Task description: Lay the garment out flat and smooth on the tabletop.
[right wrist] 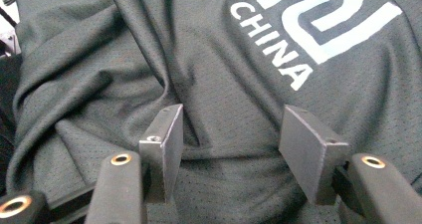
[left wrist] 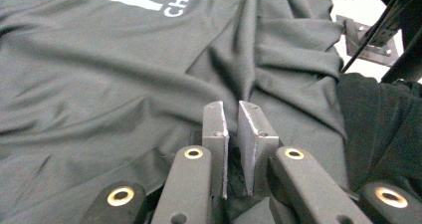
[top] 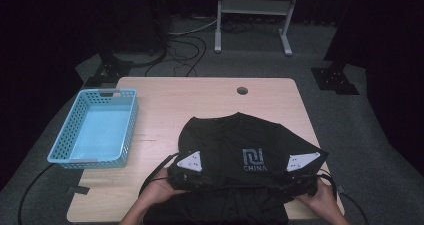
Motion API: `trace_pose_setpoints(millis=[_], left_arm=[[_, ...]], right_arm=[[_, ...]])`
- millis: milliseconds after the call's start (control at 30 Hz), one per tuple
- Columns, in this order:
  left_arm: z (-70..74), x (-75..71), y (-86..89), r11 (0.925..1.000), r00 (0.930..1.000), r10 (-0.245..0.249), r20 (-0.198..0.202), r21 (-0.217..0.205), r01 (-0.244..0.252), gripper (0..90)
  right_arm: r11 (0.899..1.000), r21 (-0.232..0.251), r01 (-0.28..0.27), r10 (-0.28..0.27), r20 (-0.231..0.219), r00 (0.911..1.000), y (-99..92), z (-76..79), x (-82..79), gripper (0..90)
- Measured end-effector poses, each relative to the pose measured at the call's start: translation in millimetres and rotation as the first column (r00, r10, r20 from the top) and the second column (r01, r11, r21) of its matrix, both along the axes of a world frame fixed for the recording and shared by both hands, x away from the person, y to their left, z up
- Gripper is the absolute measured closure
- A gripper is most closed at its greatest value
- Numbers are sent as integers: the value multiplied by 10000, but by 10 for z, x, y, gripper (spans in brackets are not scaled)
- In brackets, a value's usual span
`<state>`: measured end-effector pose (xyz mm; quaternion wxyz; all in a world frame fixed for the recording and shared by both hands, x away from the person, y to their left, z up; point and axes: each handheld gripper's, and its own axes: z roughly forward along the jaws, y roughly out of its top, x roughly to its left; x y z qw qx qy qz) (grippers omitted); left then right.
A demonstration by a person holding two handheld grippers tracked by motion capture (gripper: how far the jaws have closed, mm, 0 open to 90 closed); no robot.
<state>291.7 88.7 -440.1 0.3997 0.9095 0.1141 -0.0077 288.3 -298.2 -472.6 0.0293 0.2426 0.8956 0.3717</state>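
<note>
A black T-shirt [top: 235,140] with a white "CHINA" logo [top: 254,161] lies on the near half of the wooden table [top: 200,95], its lower part hanging over the front edge. My left gripper [top: 200,181] sits at the shirt's near left. In the left gripper view the left gripper [left wrist: 233,109] is shut on a raised fold of the T-shirt [left wrist: 124,69]. My right gripper [top: 292,184] rests at the near right. Its jaws stand open in the right gripper view, the right gripper [right wrist: 234,114] over wrinkled T-shirt fabric [right wrist: 209,59] just below the logo [right wrist: 308,30].
A light blue perforated basket [top: 131,130] stands on the table's left side. A round cable hole [top: 242,90] is near the far edge. Cables trail from both grippers over the table's front. A white frame [top: 255,7] and stand bases are on the floor beyond.
</note>
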Motion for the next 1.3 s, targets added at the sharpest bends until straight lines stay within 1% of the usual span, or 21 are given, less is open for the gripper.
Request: trace_pose_setpoints(millis=[233,267,300,333,367,467,533,600,667,700,733,767,833,867,967,1033,1100,1133,1200,1233,1300], left_arm=[[65,71,261,9977,9983,561,135,379,-566,824],[104,90,392,9951,9963,825,230,531,-836,824],[104,90,392,9951,9963,825,230,531,-836,824],[140,103,507,9920,9938,1072,306,639,-1090,824],[140,103,507,9920,9938,1072,306,639,-1090,824],[229,124,745,9836,9877,1489,482,953,-1529,824],[271,131,845,9795,9845,1661,569,1063,-1714,827],[328,150,981,9718,9784,1940,713,1224,-2016,829],[386,175,1130,9617,9701,2269,866,1372,-2372,829],[425,186,1231,9548,9645,2454,979,1479,-2579,829],[446,190,1282,9506,9615,2536,1058,1568,-2680,830],[446,190,1282,9506,9615,2536,1058,1568,-2680,829],[494,192,1392,9399,9538,2732,1251,1764,-2923,829],[524,194,1468,9328,9481,2869,1369,1856,-3090,829],[582,196,1621,9171,9349,3190,1555,1980,-3459,829],[606,200,1705,9095,9273,3426,1509,1942,-3676,829],[597,185,1714,9103,9289,3397,1474,1968,-3641,820],[583,174,1692,9137,9304,3376,1431,1877,-3604,807],[539,161,1611,9245,9394,3157,1336,1797,-3362,782],[513,156,1559,9293,9439,3042,1287,1777,-3237,765],[457,153,1444,9401,9528,2799,1176,1675,-2968,745]], right_arm=[[9998,-193,-6,6,3,10000,13,13,5,435],[9998,-198,9,-9,-3,10000,13,14,8,434],[9998,-198,9,-9,-3,10000,13,14,8,434],[9997,-226,26,-26,-9,10000,8,16,17,434],[9997,-226,26,-26,-9,10000,8,16,17,434],[9996,-264,72,-73,-62,10000,5,21,23,434],[9994,-337,79,-81,-62,9999,13,27,24,434],[9993,-363,81,-83,-71,9999,18,29,24,433],[9990,-441,91,-97,-131,9999,29,37,29,434],[9988,-482,86,-92,-131,9999,32,40,31,434],[9986,-515,86,-94,-139,9999,35,42,31,433],[9986,-515,86,-94,-139,9999,35,42,31,433],[9983,-568,105,-114,-168,9998,43,47,31,432],[9982,-582,107,-118,-195,9997,45,49,34,432],[9981,-603,134,-148,-215,9997,50,51,38,430],[9979,-637,144,-159,-225,9996,57,54,45,424],[9974,-695,187,-207,-283,9994,73,60,49,406],[9968,-772,205,-229,-306,9993,91,65,50,396],[9932,-1135,248,-282,-283,9992,149,88,39,403],[9925,-1198,239,-277,-301,9992,185,99,27,406],[9952,-976,45,-79,-339,9994,265,117,-5,408]])
